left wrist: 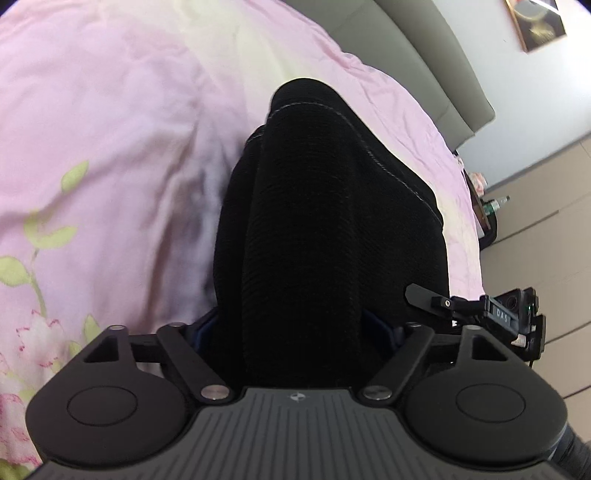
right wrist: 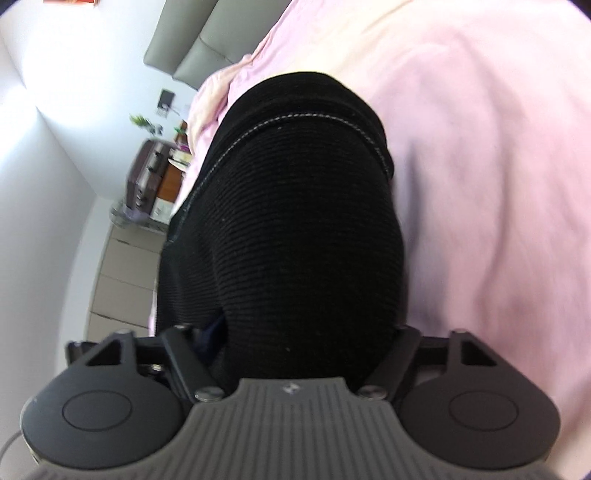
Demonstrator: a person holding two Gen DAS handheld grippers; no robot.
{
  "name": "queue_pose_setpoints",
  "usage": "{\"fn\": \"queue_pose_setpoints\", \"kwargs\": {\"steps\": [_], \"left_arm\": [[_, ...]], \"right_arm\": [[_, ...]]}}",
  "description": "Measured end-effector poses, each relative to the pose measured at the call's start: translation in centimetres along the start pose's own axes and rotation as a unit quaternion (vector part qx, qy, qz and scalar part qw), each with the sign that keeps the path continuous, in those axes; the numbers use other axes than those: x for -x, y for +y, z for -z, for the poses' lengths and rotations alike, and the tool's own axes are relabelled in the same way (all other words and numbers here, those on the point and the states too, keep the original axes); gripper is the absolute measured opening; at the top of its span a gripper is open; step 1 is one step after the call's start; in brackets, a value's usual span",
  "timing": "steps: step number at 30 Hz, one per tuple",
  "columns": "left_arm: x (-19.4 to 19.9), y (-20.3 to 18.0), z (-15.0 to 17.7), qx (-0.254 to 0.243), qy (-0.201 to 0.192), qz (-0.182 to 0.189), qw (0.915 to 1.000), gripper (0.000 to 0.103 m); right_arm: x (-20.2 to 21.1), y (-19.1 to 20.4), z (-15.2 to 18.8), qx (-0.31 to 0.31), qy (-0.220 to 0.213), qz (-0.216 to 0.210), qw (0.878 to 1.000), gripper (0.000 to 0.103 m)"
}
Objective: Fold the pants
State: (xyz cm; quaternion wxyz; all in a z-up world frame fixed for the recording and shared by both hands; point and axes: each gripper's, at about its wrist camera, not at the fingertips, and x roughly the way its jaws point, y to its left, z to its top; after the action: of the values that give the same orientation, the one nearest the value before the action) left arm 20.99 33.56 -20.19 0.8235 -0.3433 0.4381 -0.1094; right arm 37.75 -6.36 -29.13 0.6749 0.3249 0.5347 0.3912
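The pants (left wrist: 314,221) hung from both grippers' jaws, above the bed (left wrist: 110,147). The headboard (left wrist: 424,55) stood beyond it; the right gripper (left wrist: 491,314) was right of the pants.

A bed spreads under a pink sheet (left wrist: 122,122) printed with green leaves and pink blossoms at one side. Behind it stands a grey padded headboard (left wrist: 424,48) against a pale wall (left wrist: 535,96), where a framed picture (left wrist: 535,22) hangs. The floor (left wrist: 546,206) is laid in beige tiles. In the right wrist view, a dark brown cabinet (right wrist: 147,173) carries a green plant (right wrist: 140,120), with bright daylight on the white wall (right wrist: 48,147).
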Motion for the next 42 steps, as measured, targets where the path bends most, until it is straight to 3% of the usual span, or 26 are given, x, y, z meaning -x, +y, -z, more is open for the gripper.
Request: {"fn": "queue_pose_setpoints", "kwargs": {"steps": [2, 6, 16, 30, 36, 42], "left_arm": [[0.4, -0.4, 0.0, -0.004, -0.001, -0.002, 1.0000, 0.080], [1.3, -1.0, 0.0, -0.002, -0.007, -0.008, 0.9999, 0.075], [4.7, -3.0, 0.3, -0.008, -0.028, 0.019, 0.9994, 0.072], [15.7, -6.4, 0.6, -0.031, -0.109, 0.038, 0.9928, 0.072], [18.4, -6.9, 1.3, -0.029, -0.133, 0.028, 0.9903, 0.072], [18.2, -4.4, 0.4, -0.012, -0.133, 0.003, 0.9911, 0.072]], "right_arm": [[0.3, 0.3, 0.3, -0.001, -0.003, -0.005, 1.000, 0.058], [1.1, 1.2, 0.2, -0.004, -0.008, -0.016, 1.000, 0.054], [4.3, 4.2, 1.3, -0.018, -0.023, -0.065, 0.997, 0.050], [8.2, 15.7, 2.9, 0.037, -0.043, -0.107, 0.993, 0.049], [6.1, 20.6, 4.5, 0.058, -0.036, -0.119, 0.991, 0.049], [-0.4, 24.1, 5.3, 0.052, -0.016, -0.122, 0.991, 0.049]]}}
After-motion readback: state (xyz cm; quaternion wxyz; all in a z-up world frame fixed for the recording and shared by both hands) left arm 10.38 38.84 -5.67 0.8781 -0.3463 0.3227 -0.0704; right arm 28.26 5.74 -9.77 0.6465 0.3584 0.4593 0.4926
